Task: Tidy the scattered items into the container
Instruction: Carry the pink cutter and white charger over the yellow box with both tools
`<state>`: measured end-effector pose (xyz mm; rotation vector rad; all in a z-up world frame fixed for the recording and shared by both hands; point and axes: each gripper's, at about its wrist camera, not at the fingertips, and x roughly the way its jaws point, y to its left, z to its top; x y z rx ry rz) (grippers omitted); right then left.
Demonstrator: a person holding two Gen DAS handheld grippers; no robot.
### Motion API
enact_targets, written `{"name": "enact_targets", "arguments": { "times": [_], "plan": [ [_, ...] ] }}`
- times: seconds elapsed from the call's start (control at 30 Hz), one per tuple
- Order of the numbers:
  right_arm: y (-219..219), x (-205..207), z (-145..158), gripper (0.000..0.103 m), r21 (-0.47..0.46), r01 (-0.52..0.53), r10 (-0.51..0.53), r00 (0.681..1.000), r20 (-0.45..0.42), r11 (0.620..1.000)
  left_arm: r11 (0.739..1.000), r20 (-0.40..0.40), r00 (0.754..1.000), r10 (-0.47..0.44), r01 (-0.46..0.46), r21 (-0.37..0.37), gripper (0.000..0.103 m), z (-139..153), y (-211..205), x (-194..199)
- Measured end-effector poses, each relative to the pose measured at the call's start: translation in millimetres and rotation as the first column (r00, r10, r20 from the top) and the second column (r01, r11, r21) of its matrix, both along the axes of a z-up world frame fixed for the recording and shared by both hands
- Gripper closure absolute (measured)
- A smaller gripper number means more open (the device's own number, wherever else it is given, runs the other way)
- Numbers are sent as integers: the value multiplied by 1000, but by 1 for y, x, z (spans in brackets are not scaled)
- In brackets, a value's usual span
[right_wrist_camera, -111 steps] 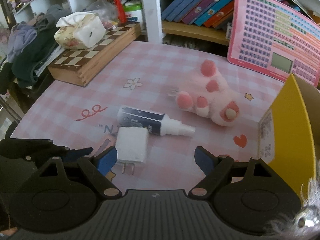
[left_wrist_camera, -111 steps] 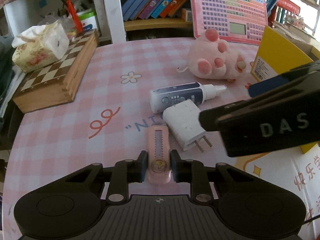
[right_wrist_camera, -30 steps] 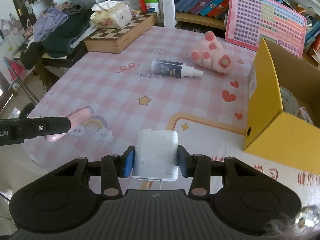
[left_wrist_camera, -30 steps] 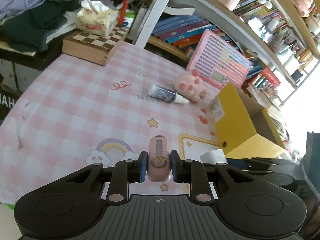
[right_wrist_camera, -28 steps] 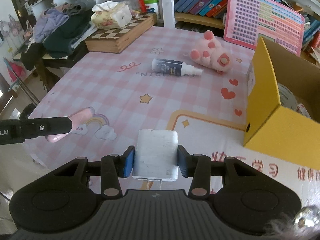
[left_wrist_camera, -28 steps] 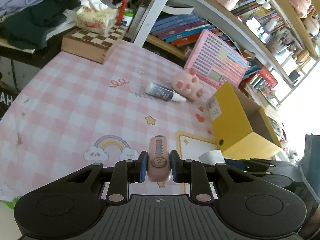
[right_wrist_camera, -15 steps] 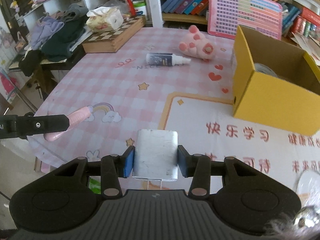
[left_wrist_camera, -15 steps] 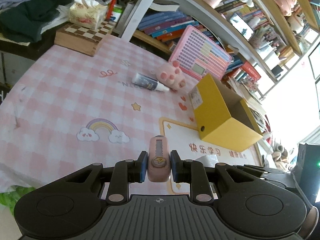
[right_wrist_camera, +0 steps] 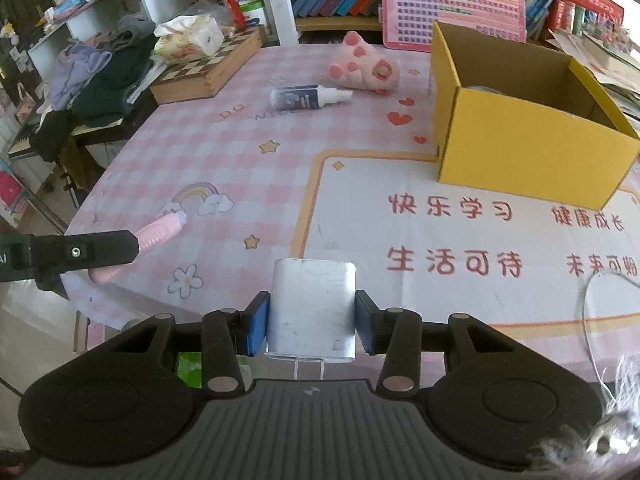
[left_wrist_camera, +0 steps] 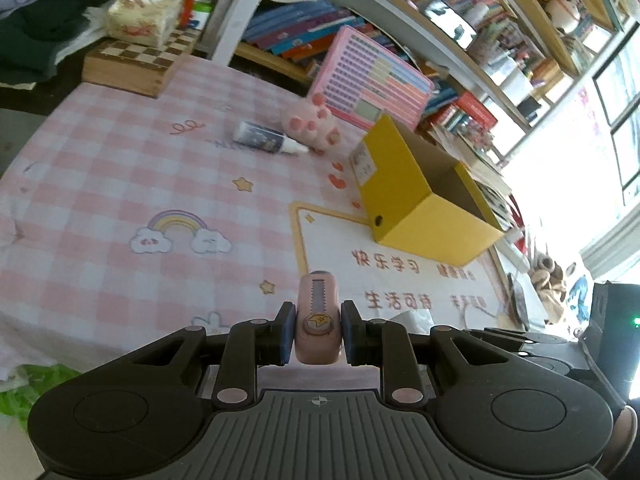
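Left gripper (left_wrist_camera: 316, 334): you've got it clamped tight on the pink utility knife (left_wrist_camera: 318, 320), slider side up, tip poking out forward over the near edge of the table. From the right wrist view you can see the knife (right_wrist_camera: 158, 230) sticking out of the black finger at the left, above the rainbow print.
Right gripper (right_wrist_camera: 311, 322): your blue pads are squeezing the white charger plug (right_wrist_camera: 312, 308) from both sides, prongs pointing back toward the camera. It's held up over the near edge of the tablecloth (right_wrist_camera: 240, 160).
Yellow box (right_wrist_camera: 520, 136): open top, sitting on the right part of the table at the far edge of the white panel with the red characters. Well apart from both of your grippers. There's something pale inside, can't tell what.
Spray bottle (right_wrist_camera: 306, 97): lying on its side further back on the pink checks, nozzle pointing right.
Plush paw (right_wrist_camera: 366, 66): just beyond the bottle, near the box's far left corner.
Back stuff: chessboard case (right_wrist_camera: 208, 70) with a tissue box (right_wrist_camera: 188, 40) on it at the far left, pink keyboard toy (right_wrist_camera: 452, 2) leaning against the bookshelf.
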<state>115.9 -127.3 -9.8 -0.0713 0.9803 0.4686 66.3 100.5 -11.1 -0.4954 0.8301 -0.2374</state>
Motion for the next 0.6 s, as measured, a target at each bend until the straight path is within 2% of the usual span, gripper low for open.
{"name": "enact_targets", "arguments": {
  "times": [0.33, 0.6],
  "plan": [
    [-39, -13, -7, 61, -2, 87, -87, 995, -41, 996, 999, -11, 999, -50, 50, -14, 80, 2, -18, -1],
    [-60, -20, -6, 61, -5, 123, -123, 992, -40, 992, 995, -23, 995, -100, 99, -24, 80, 2, -41, 1]
  ]
}}
